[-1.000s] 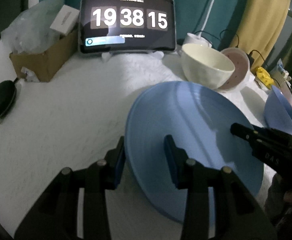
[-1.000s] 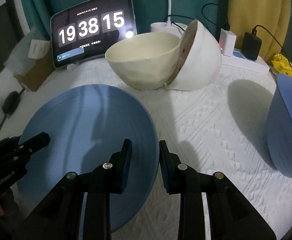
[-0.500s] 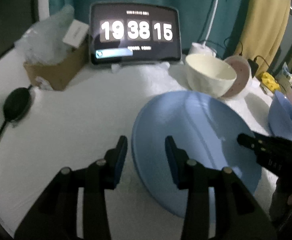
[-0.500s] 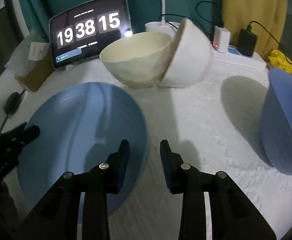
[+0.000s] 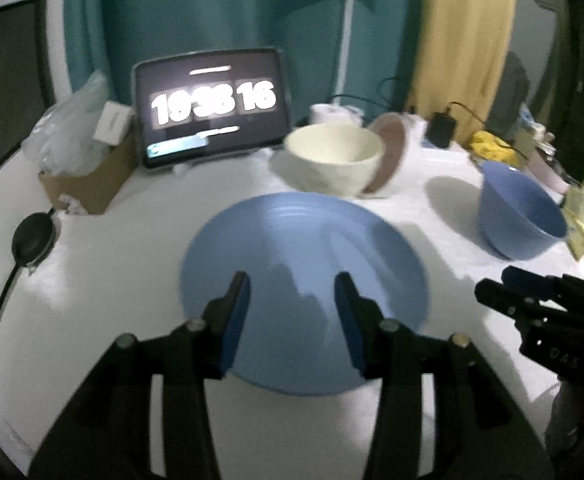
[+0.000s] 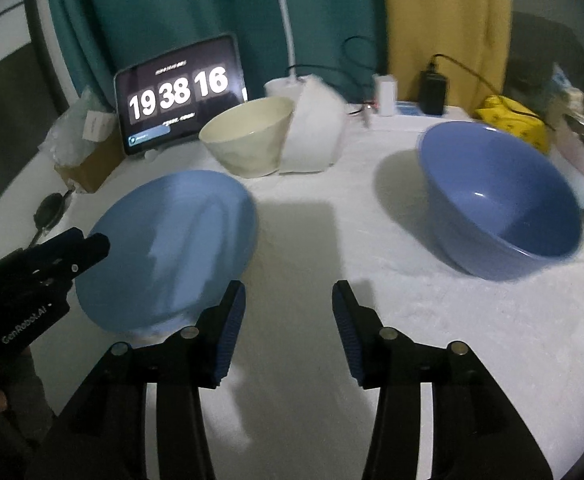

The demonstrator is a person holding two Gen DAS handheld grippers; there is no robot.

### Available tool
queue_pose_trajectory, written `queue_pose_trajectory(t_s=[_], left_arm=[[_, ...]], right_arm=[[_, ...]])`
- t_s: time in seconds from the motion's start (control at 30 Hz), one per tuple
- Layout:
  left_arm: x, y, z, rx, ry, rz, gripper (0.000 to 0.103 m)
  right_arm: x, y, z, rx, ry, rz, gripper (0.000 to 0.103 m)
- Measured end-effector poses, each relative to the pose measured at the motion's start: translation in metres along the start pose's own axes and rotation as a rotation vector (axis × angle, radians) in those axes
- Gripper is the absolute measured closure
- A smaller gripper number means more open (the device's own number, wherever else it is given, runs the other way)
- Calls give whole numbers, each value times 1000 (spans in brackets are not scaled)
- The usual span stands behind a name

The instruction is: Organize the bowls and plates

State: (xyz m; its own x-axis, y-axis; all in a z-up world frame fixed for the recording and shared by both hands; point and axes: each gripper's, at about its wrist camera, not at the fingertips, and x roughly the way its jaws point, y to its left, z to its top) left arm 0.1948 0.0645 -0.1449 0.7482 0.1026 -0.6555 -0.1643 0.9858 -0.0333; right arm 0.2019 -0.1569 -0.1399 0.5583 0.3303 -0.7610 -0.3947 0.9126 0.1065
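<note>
**Both claws clear of the blue plate**

Nearest, the left claw point(image 5: 292, 296) and right claw point(image 6: 288, 304) stand apart, jaws opening, with nothing between them. The flat round blue plate point(image 5: 304, 280) lies on the white tabletop point(image 6: 332, 240) below the left claw. Farther right sits the deep blue bowl point(image 6: 500, 204); beyond, a cream ceramic bowl point(image 6: 248, 140) touches a tipped white bowl point(image 6: 312, 136).
</note>
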Motion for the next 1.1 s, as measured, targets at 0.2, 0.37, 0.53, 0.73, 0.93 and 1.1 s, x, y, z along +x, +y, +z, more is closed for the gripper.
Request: queue_pose_trajectory(t_s=[0.2,0.37,0.53,0.73,0.93,1.1], left_arm=[[-16,-41,-5,56,-14,-68,58],[-26,-73,-10,111,-18,-108,57],[-37,-102,-15,164,-29,-145,57],[-49,-125,-13,207,-54,-168,57],[-57,-139,-5,234,-83,-162,57],[-56,-147,3,232,-91,-156,57]], right_arm=[[-31,-27,-19,45,-34,-37,55],[-52,-49,-34,83,-57,-64,55],[-72,-73,-47,111,-88,-96,55],[-93,-99,-49,138,-145,-126,55],[-101,-121,-42,152,-182,-136,55],[-102,-127,-32,146,-201,-133,55]])
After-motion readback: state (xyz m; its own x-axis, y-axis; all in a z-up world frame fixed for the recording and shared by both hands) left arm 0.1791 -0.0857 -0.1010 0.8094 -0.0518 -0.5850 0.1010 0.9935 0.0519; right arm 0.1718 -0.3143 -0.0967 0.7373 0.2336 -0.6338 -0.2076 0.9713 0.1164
